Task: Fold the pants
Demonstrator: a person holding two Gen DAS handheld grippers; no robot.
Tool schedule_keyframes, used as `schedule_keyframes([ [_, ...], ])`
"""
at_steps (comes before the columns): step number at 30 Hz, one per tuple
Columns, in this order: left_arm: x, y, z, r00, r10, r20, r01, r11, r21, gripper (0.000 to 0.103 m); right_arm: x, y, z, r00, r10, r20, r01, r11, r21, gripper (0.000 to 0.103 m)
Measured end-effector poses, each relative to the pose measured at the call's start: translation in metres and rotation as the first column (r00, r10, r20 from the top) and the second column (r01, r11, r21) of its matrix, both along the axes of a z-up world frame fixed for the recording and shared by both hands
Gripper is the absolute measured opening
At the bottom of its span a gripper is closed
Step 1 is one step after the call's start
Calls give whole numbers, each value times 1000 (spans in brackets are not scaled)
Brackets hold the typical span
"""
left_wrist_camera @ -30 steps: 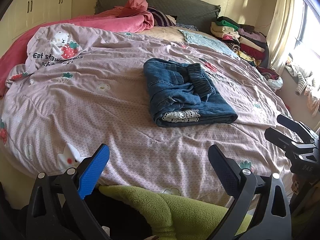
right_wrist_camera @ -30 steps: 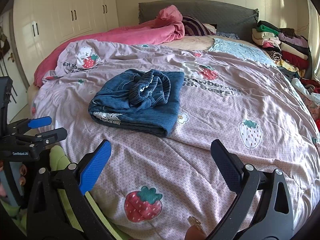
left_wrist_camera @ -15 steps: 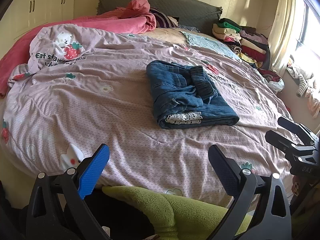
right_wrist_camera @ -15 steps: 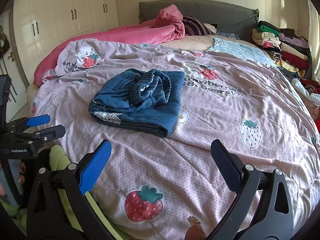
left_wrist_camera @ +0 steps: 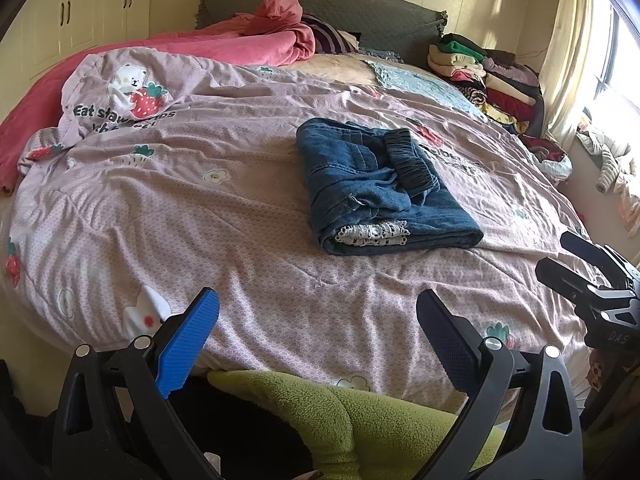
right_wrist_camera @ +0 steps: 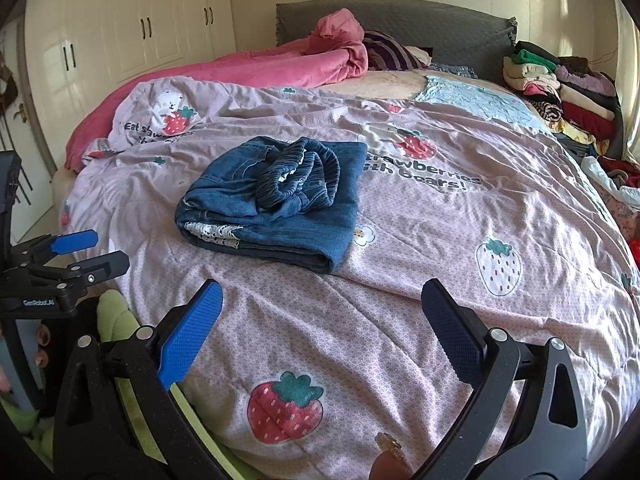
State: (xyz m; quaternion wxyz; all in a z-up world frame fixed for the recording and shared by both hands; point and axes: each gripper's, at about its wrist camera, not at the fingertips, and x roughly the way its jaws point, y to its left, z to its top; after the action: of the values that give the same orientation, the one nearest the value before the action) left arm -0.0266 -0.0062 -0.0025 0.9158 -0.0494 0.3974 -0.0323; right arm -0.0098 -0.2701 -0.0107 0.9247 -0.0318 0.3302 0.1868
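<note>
Blue denim pants [left_wrist_camera: 380,184], folded into a thick rectangular bundle, lie on the pink strawberry-print duvet [left_wrist_camera: 200,208] near the middle of the bed, touching neither tool. Elastic ruched waistband [right_wrist_camera: 298,178] sits bunched on top; a strip of white lace trim [left_wrist_camera: 372,233] shows at the near folded edge between denim layers. In the left wrist view the bundle's long axis runs from near-right to far-left, folded edge toward the camera; in the right wrist view the thick fold corner points near-right. Left tool [left_wrist_camera: 318,334] released, jaws wide apart, nothing between them, hovering over the near edge of the bed above a green fleece garment [left_wrist_camera: 360,420]. Right tool [right_wrist_camera: 322,320] also released and empty, over the duvet, well short of the pants. Red-pink blanket [right_wrist_camera: 280,64] heaped near the grey headboard [right_wrist_camera: 420,24]; a stack of folded clothes [right_wrist_camera: 560,80] at the far right.
</note>
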Motion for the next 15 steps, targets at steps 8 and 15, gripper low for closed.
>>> schedule_keyframes([
  [8,0,0,-1,1000,2,-1,-2,1000,5,99,0,0,-1,1000,-1,-3,1,1000,-2,94],
  [15,0,1,-1,1000,5,-6,-5,1000,12,99,1,-1,-2,1000,-3,-2,3,1000,-5,94],
])
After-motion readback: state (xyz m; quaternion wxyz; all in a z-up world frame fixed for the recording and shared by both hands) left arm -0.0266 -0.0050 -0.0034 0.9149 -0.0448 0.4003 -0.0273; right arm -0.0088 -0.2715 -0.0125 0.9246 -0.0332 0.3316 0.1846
